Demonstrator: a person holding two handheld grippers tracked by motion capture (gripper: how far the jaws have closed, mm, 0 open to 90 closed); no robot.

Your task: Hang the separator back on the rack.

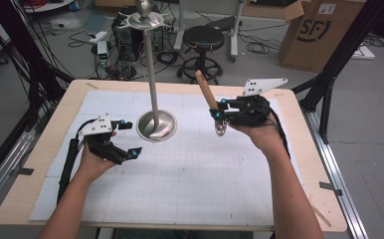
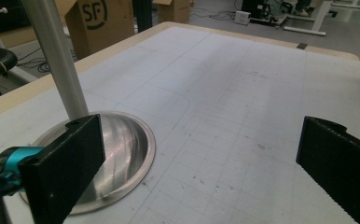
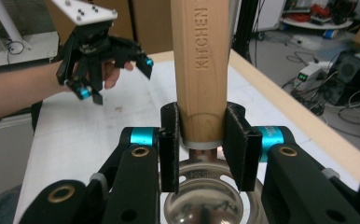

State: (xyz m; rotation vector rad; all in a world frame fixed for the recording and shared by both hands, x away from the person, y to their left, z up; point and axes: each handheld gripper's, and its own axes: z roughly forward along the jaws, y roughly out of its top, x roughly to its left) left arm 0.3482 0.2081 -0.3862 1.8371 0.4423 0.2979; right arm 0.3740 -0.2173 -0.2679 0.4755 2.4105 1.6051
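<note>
1. The left gripper (image 1: 125, 139) hovers low over the table (image 1: 190, 184), jaws spread wide and holding nothing.
2. The right gripper (image 3: 200, 140) clamps the wooden-handled utensil (image 3: 199, 70) near its metal end (handle pointing up), raised above the table.
3. The metal stand (image 1: 155, 124) rises between the grippers.

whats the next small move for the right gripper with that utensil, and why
Probably carry the utensil left toward the top of the stand, presumably to hang it there. The right gripper is shut on its wooden handle, holding it above the table, metal end hanging below the jaws. The left gripper is open beside the stand's base, holding nothing.
</note>
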